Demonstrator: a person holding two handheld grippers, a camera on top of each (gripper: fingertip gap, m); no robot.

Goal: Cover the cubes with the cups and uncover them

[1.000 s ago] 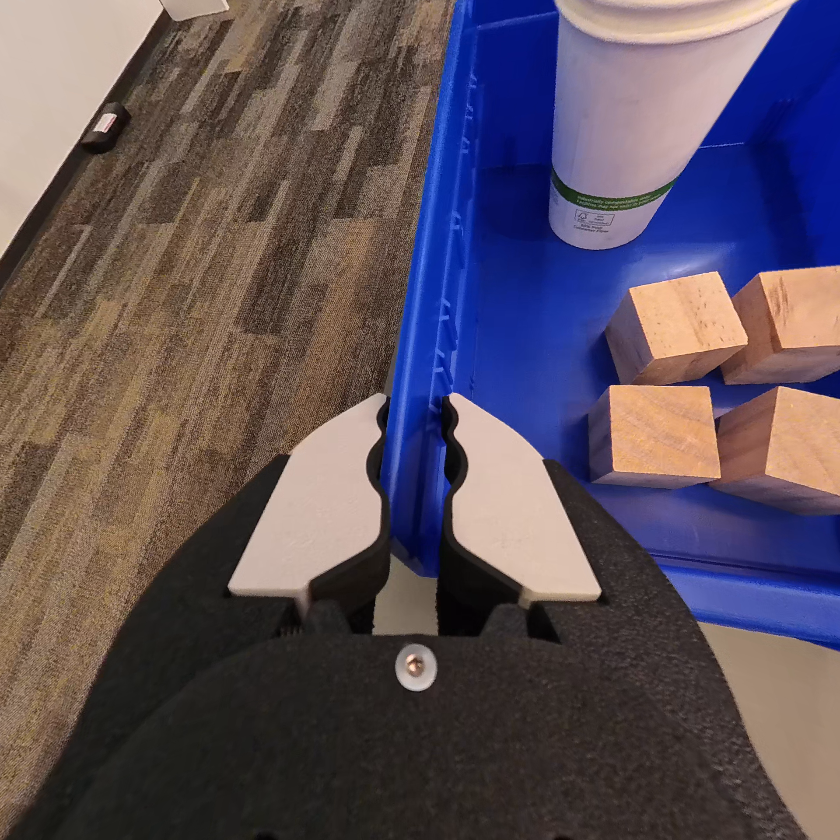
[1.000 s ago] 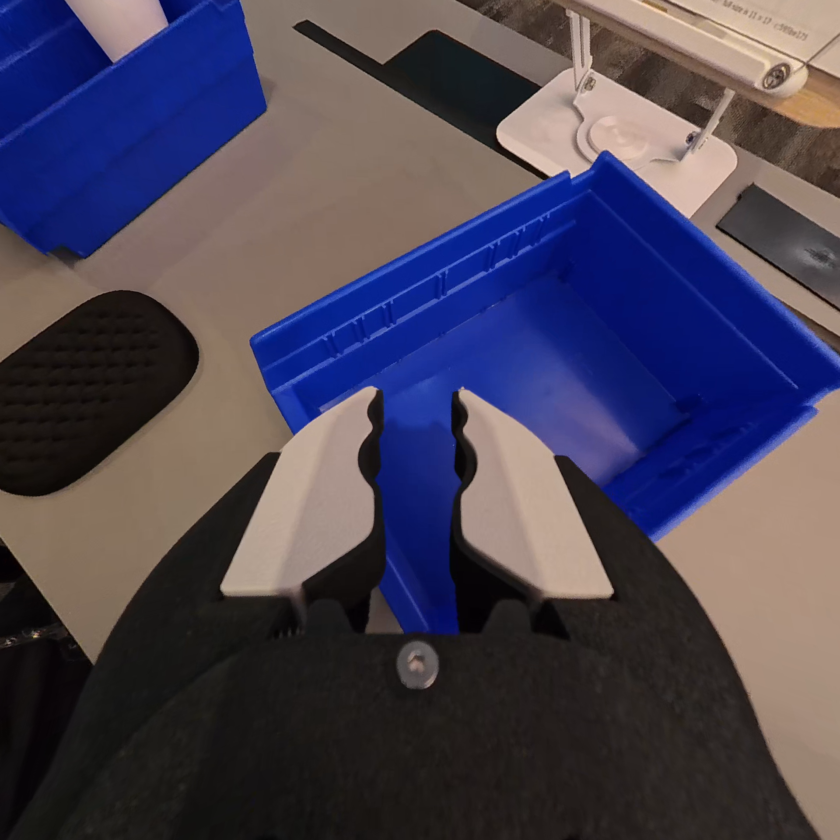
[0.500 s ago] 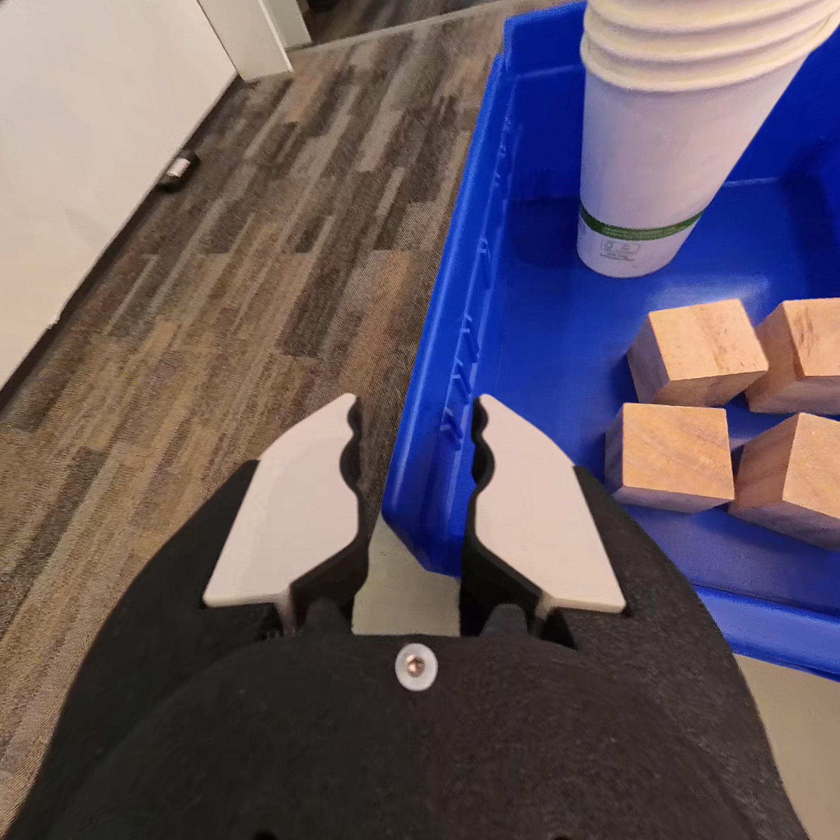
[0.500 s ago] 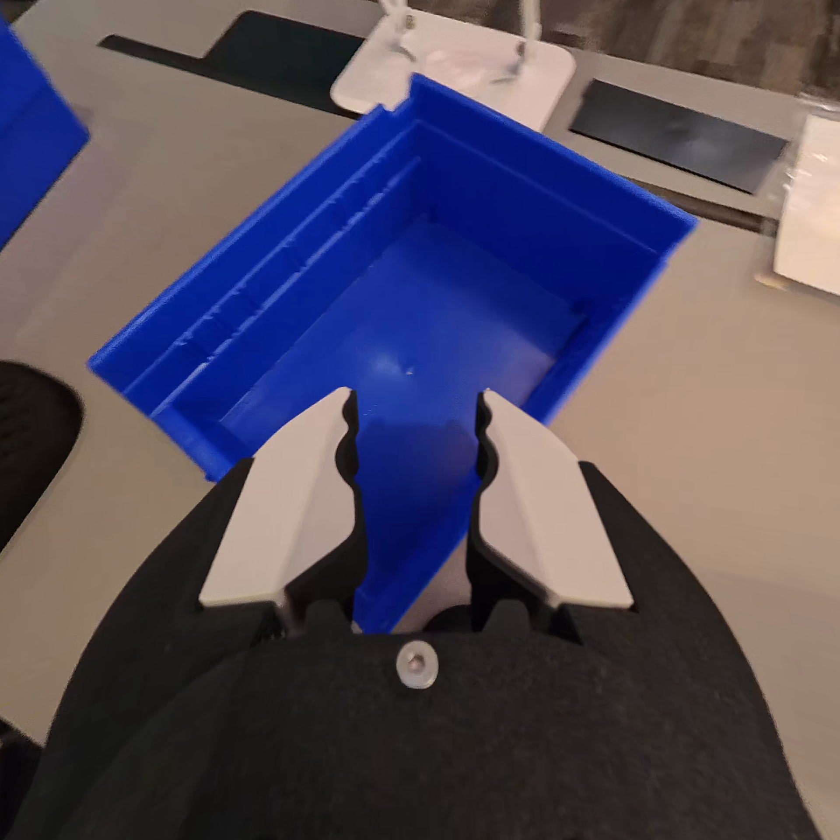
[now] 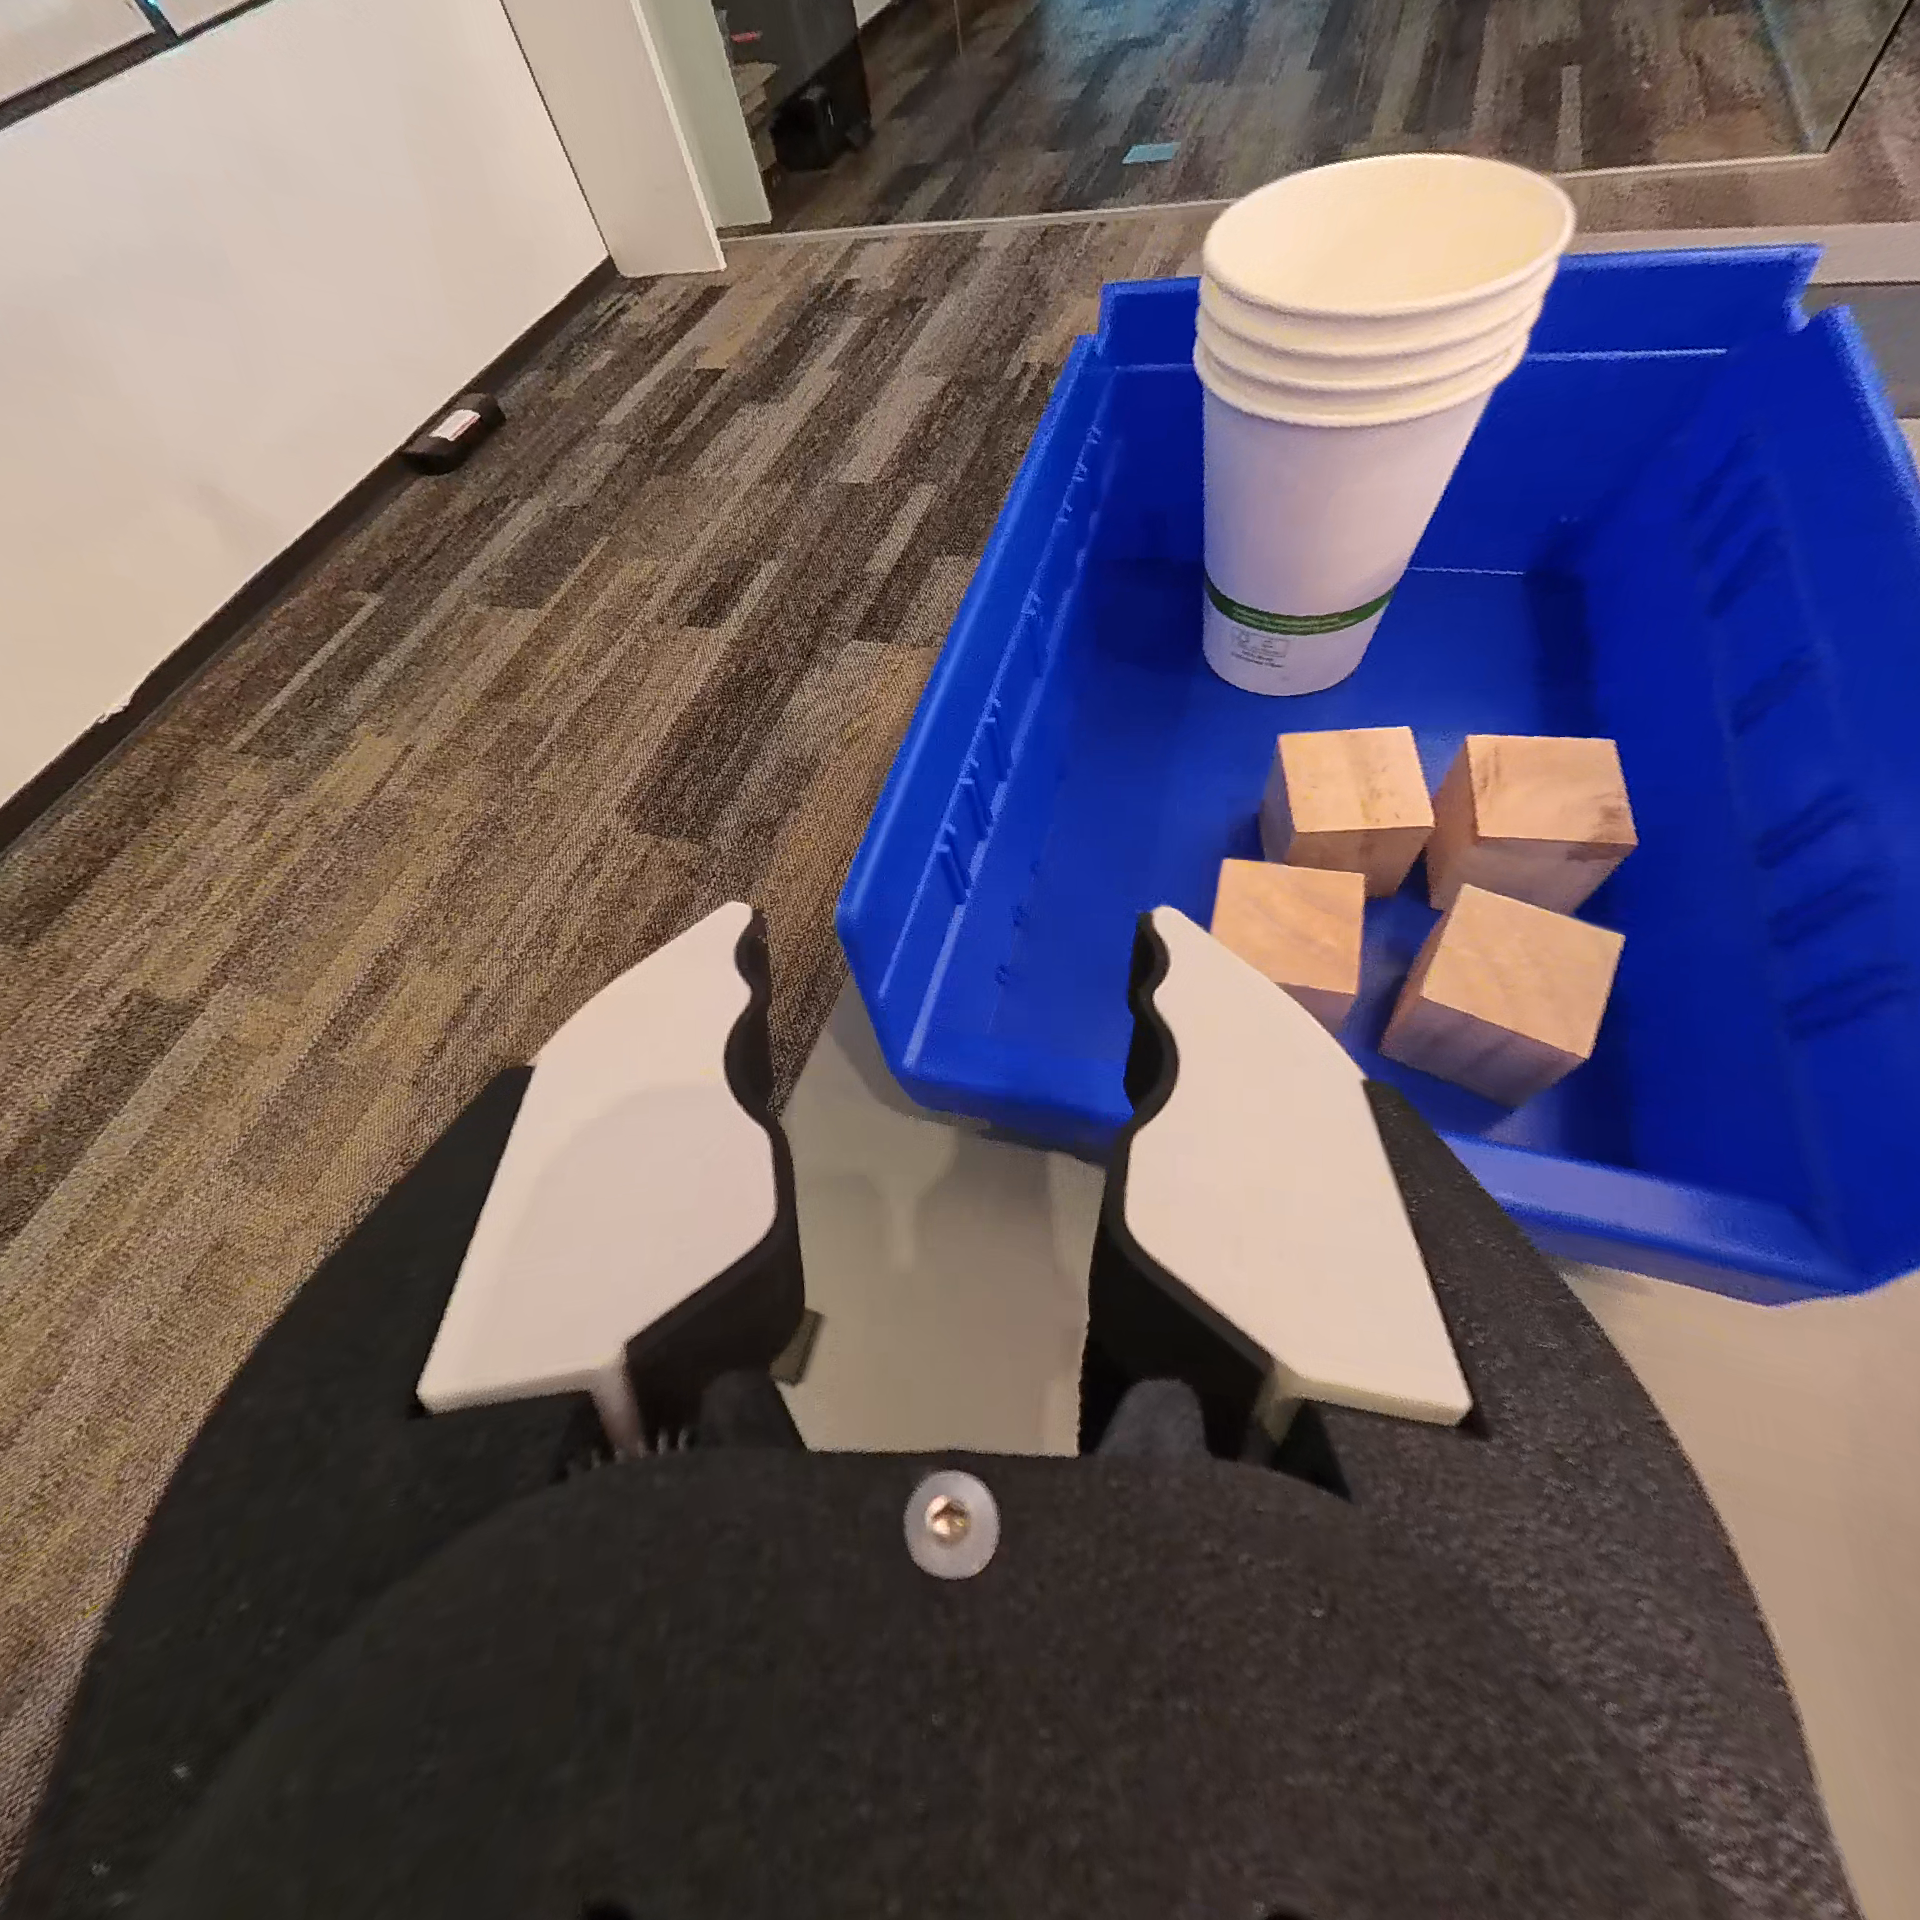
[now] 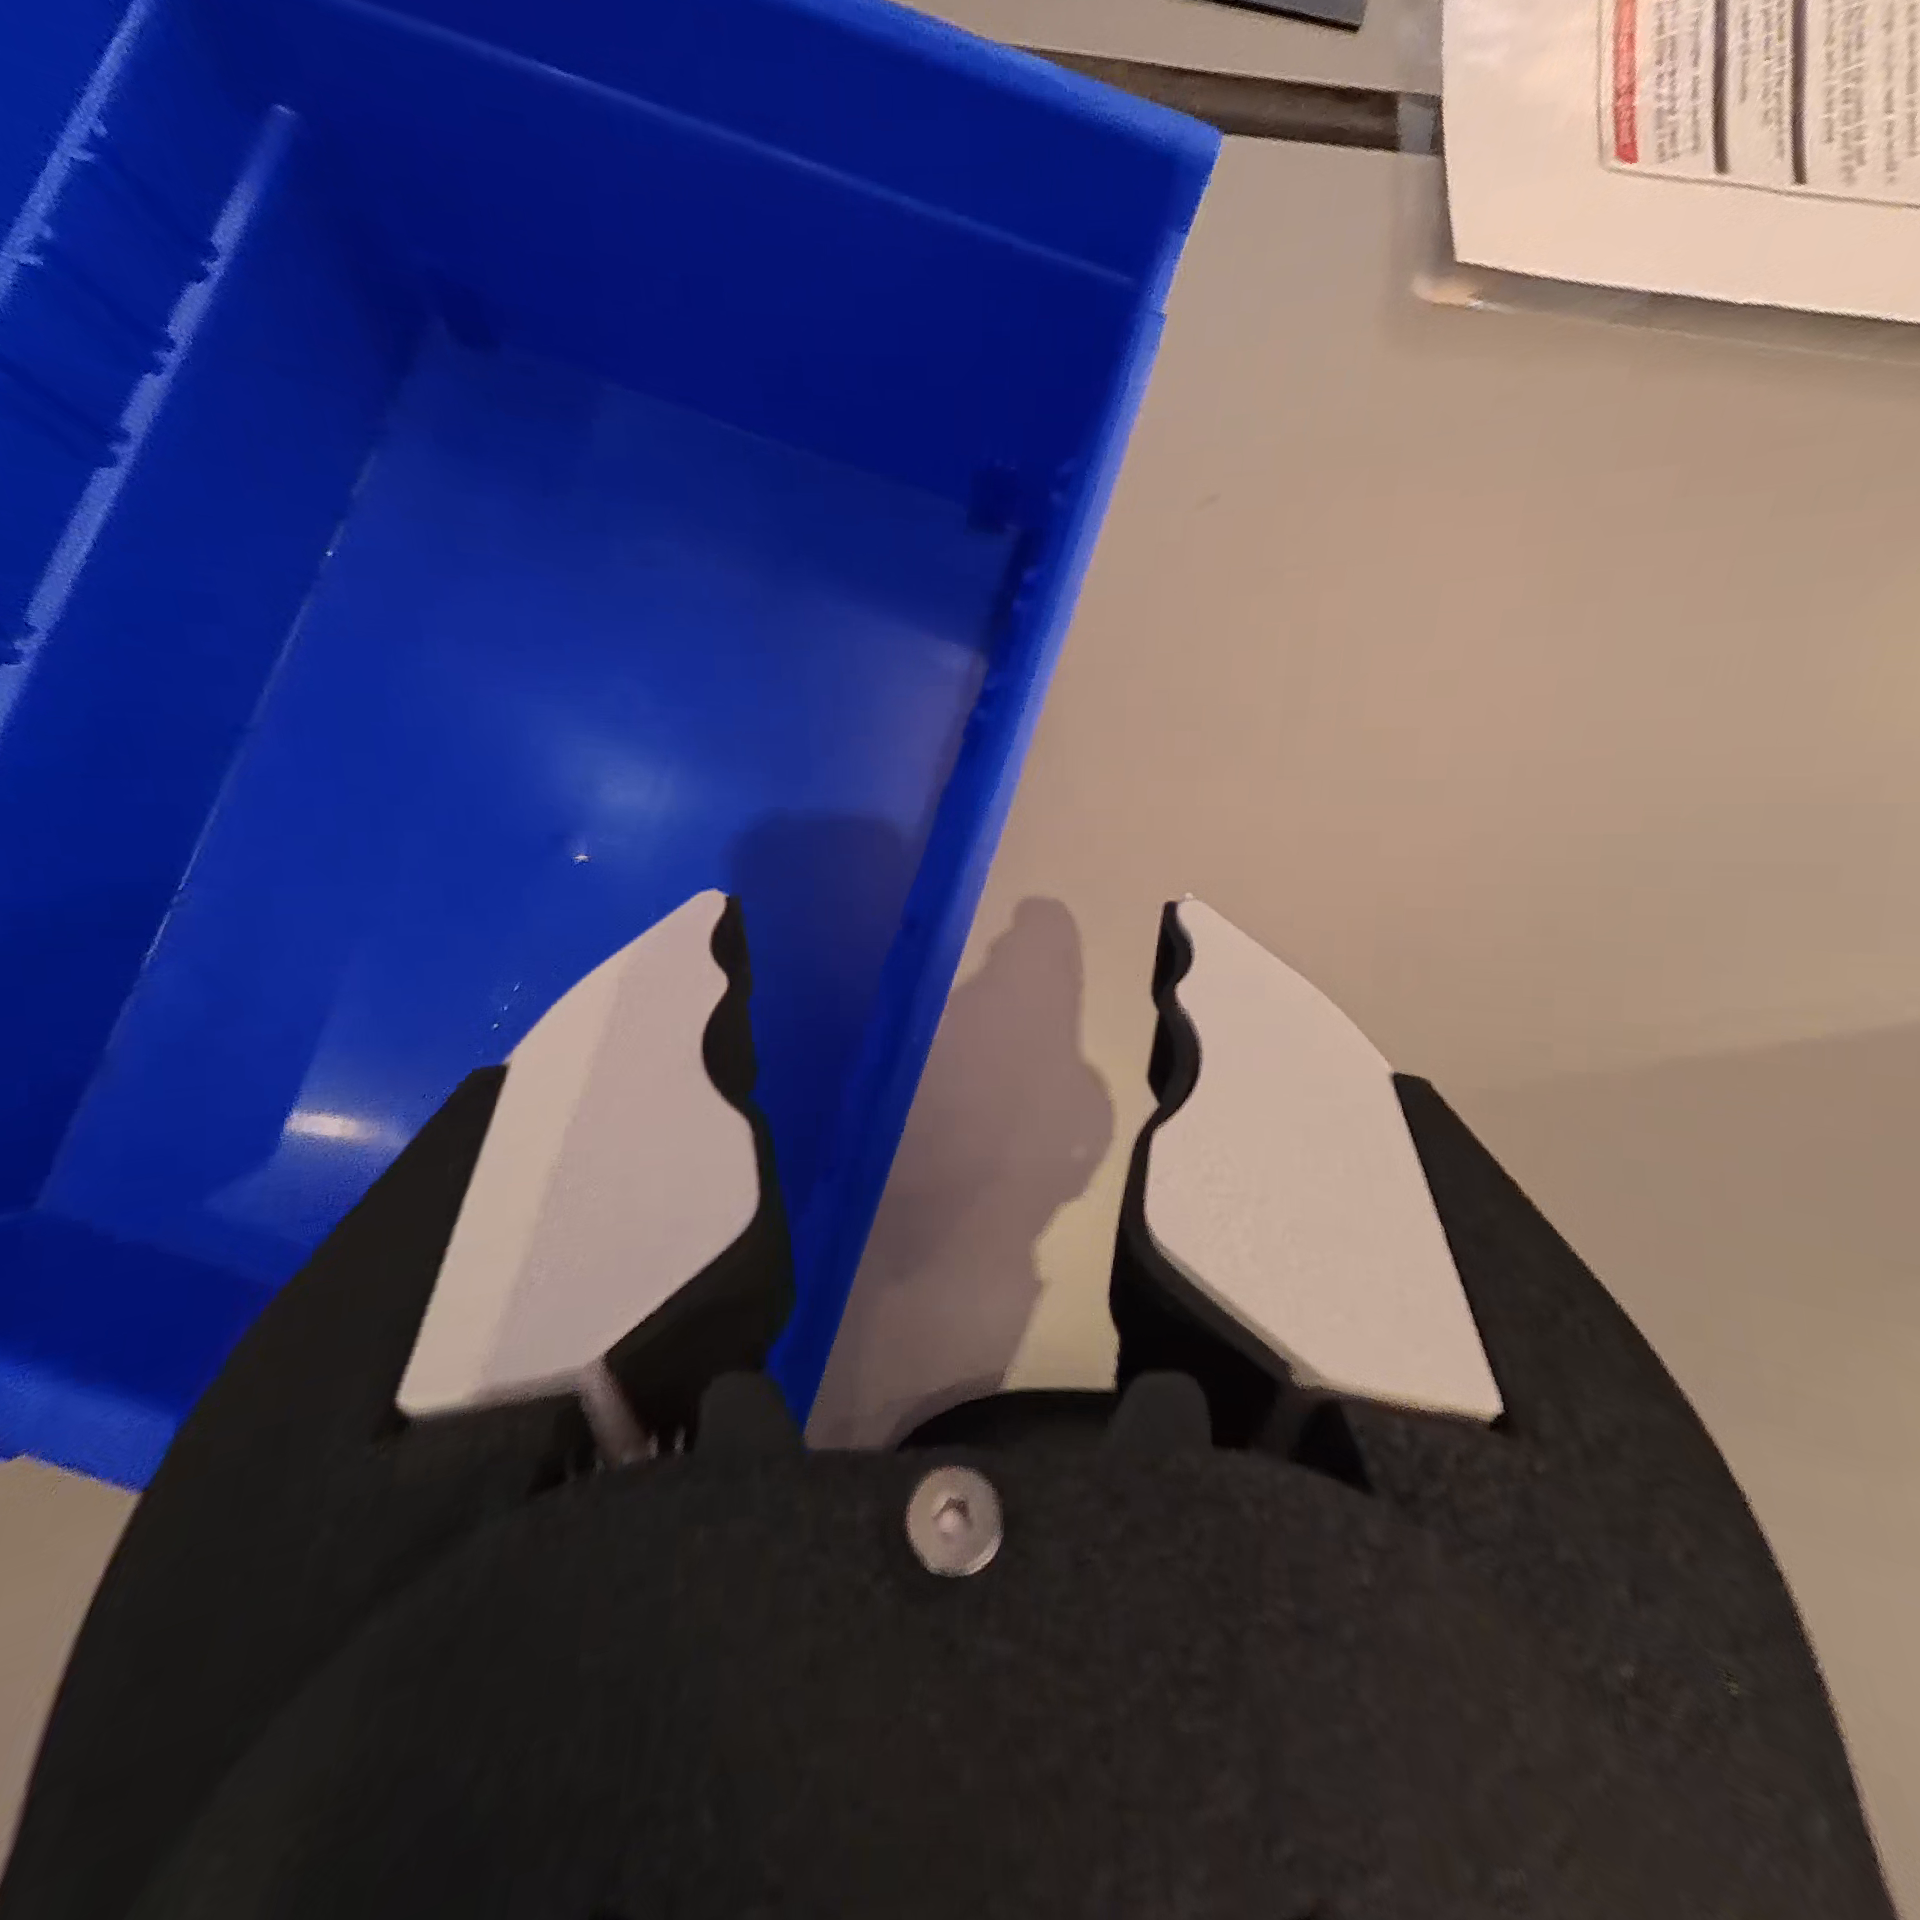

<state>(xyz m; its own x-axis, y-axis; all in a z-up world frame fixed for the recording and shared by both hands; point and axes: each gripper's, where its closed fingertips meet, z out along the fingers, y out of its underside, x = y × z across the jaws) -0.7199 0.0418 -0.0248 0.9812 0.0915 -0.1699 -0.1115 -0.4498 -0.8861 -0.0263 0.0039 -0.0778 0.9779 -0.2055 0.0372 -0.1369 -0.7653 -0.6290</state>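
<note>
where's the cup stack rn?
Left wrist view: the cup stack stands upright at the far end of the blue bin, beyond the four wooden cubes. No tool touches it.

Cup stack blocks bin's far end.

A bin sits on the bench at its edge, with the floor dropping away to the left of it. Inside, a stack of cups stands upright toward the far end, and four cubes lie nearer, two behind and two in front, close together. The left gripper hangs over the bin's near left corner, one of its fingers above the bin's front wall. A second bin lies on the bench elsewhere; the right gripper straddles its right wall, one finger over the inside, the other over bare bench. A sheet of paper lies farther off to the right.
</note>
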